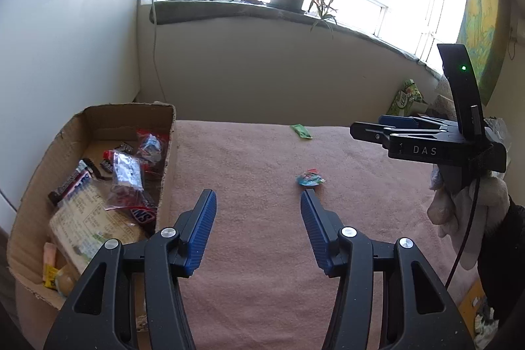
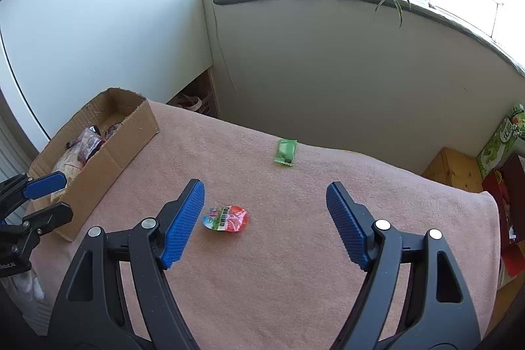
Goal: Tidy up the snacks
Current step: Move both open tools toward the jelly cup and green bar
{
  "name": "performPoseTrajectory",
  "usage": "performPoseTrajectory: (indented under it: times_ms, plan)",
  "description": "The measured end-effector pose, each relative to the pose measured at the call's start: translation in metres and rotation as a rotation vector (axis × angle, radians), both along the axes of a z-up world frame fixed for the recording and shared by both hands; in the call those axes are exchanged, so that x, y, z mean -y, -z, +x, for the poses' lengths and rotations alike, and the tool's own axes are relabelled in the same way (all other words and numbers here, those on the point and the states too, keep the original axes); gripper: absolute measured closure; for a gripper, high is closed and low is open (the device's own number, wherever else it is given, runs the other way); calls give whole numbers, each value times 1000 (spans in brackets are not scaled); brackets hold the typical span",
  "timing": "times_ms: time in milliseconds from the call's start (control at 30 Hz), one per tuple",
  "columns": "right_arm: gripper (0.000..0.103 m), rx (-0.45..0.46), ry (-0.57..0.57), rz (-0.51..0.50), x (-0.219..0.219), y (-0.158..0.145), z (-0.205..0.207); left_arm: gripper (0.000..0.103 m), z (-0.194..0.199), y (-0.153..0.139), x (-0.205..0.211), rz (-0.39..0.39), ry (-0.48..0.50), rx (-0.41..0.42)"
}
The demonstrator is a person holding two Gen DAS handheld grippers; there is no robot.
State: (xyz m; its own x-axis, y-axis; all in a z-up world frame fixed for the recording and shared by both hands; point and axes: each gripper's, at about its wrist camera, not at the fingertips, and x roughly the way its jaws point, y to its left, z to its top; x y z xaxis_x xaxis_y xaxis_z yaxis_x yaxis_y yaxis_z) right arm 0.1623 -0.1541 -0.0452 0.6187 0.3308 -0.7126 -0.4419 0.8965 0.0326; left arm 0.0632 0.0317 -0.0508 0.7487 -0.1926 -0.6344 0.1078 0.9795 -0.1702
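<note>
Snacks are already filling most of the cardboard box (image 1: 98, 120) at the left edge of the tabletop (image 1: 249, 251), which is wearing a pink towel. Candy bars, shiny packets and a big flat pack are lying in there in a heap. So most of the job is looking done.

Two snacks are waiting outside the box. A small round candy (image 2: 226, 218) in red, green and blue wrap is lying on the towel near the middle. A green packet (image 2: 285, 151) is lying farther back, close to the far edge, well apart from the candy.

The left gripper (image 1: 259, 200) is standing open with nothing between its blue pads, next to the box. The right gripper (image 2: 265, 194) is spreading even wider, also holding nothing, and the round candy is sitting just beside its left pad. My guess is that candy is going next, then the green packet.

Some things are hard to see. The box wall is hiding part of the heap in the right view. The words on the wrappers are too small to read. A gloved hand (image 1: 459, 212) is showing only at the edge.
</note>
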Motion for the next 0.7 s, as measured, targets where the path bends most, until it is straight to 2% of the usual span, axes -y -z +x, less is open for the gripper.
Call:
performPoseTrajectory:
  times_ms: [67, 300, 500, 633, 700]
  plan:
    - [24, -6, 8, -2, 5, 5, 10, 44, 8, 5, 9, -5, 17, -13]
    - [24, -48, 8, 3, 8, 28, 45, 44, 35, 29, 39, -19, 78, -71]
    - [24, -71, -9, -6, -6, 42, 69, 44, 61, 44, 52, -33, 108, -94]
    - [38, -86, -18, -28, -20, 54, 86, 44, 73, 51, 59, -39, 131, -104]
    - [39, -102, -15, -31, -25, 61, 95, 44, 78, 55, 64, -37, 139, -111]
